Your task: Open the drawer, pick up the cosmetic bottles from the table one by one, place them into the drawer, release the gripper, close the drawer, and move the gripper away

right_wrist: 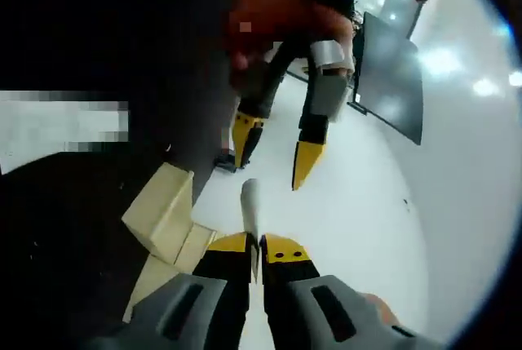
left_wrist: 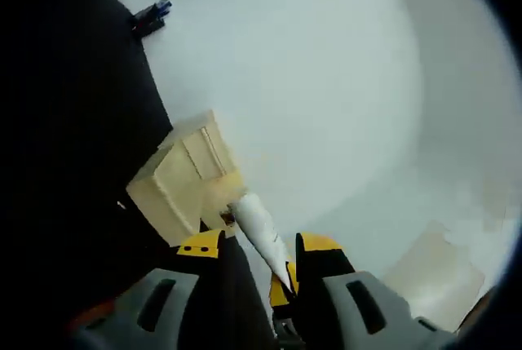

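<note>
White tube: cosmetic tube (right_wrist: 249, 201), off the desk (right_wrist: 351, 228), one end pinched in the right tongs (right_wrist: 258, 245).
Right tongs: closed on the tube, yellow tips almost meeting around it.
Left tongs: wide open (left_wrist: 259, 244), holding nothing. In the right gripper view they hang just beyond the tube's free end, tips pointing down toward the desk.
Tube axis: in line with the right tongs, free end straight out ahead. In the left gripper view it runs diagonally up through the gap between the open jaws. A yellow tip sits at its lower end, likely the right tongs.
Drawer unit: cream wooden box (right_wrist: 163, 207) at the desk edge, against the dark surround.
Drawer: looks pulled out toward the desk side (left_wrist: 214, 203). I can't see inside it.
Key relation: from the right tongs the unit lies left of the tube and slightly ahead, near but not under it. In the left gripper view the tube's free end overlaps the drawer opening, but height above it can't be judged.
Nearer hand: right, since it has the tube. The left tongs are also close to the unit and free.
Step (judgement): carrying the tube to the drawer, not yet released.
Next move needs (judgement): shift left and tip the free end down into the opening. The tube will go in lengthwise only if its axis lines up with the drawer's long side.
Risk (judgement): the free end catches the drawer's front edge, and the open left tongs crowd the path.
</note>
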{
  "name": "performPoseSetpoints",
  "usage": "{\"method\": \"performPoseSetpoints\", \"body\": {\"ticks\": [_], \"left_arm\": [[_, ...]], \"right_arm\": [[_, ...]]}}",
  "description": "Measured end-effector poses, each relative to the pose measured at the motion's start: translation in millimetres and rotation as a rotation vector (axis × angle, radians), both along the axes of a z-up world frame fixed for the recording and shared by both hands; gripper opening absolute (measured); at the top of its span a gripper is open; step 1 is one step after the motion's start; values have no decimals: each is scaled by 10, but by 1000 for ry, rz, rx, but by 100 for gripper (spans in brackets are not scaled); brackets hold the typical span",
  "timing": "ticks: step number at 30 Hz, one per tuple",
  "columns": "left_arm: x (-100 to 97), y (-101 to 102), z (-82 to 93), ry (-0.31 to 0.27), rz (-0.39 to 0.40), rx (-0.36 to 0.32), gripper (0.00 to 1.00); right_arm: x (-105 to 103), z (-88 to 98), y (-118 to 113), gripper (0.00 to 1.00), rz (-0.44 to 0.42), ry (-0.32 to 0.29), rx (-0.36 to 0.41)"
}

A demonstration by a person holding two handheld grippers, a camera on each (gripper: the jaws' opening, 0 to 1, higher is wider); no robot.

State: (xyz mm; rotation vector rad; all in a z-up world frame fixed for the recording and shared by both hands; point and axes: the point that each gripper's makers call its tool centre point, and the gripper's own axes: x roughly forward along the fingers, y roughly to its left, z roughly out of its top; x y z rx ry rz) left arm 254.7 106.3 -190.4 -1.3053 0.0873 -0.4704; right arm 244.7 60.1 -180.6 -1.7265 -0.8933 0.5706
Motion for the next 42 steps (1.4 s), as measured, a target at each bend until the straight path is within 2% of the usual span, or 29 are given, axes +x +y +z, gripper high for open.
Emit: {"method": "performPoseSetpoints", "body": {"ticks": [1, 4, 6, 8, 10, 11, 12, 13, 14, 19, 22, 24, 25, 27, 30, 32, 35, 36, 37, 39, 40, 42], "left_arm": [[9, -25, -21, 4, -2, -38, 37], [91, -116, -108, 17, -4, -77, 37], [137, -146, -63, 2, 1, -113, 37], [245, -99, -15, -10, 1, -121, 37], [256, -133, 12, -13, 1, -115, 31], [268, -139, -15, 7, 5, -112, 26], [271, -145, -27, 16, 4, -115, 25], [262, -152, 15, 3, -20, -157, 24], [287, -141, -8, 12, -16, -163, 23], [363, -101, -40, 15, -9, -143, 22], [398, -55, -8, 8, 3, -136, 21], [444, 37, 20, -1, 34, -106, 21], [437, 55, 29, -2, 41, -105, 21], [439, 119, 54, -11, 65, -102, 21], [421, 172, 71, -15, 93, -107, 21], [423, 188, 79, -17, 105, -111, 21], [426, 183, 107, -26, 113, -106, 21], [427, 175, 117, -28, 114, -106, 21], [430, 166, 129, -30, 115, -105, 21], [430, 151, 152, -36, 116, -106, 21], [430, 140, 163, -39, 115, -106, 21], [426, 123, 175, -43, 117, -106, 21]], "right_arm": [[-2, 16, 6, 1, -3, -4, 10], [-39, 5, 31, 1, 7, -4, 28], [-67, -18, 41, 1, 8, -7, 28], [-116, -51, 52, 1, 20, -3, 25], [-182, -91, 67, 1, 37, 3, 24], [-189, -108, 72, 2, 36, -1, 25], [-193, -120, 71, 2, 36, -3, 23], [-192, -118, 71, 2, 41, 2, 32], [-186, -118, 68, 2, 42, 7, 40], [-120, -146, 49, 4, 56, 87, 84], [-74, -117, 15, 4, 61, 90, 105], [-27, -83, -27, 4, 53, 82, 114], [15, -71, -61, 5, 41, 110, 136], [103, -86, -120, 6, 24, 267, 207], [228, -76, -184, 10, 10, 572, 352], [297, -72, -210, 11, 14, 816, 469], [374, -85, -220, 11, 23, 1222, 652], [388, -55, -219, 11, 42, 1331, 716], [407, 0, -222, 11, 75, 1409, 782], [473, 68, -256, 11, 124, 1517, 885], [475, 39, -257, 11, 120, 1646, 940], [485, 36, -253, 11, 153, 1840, 1029]]}}
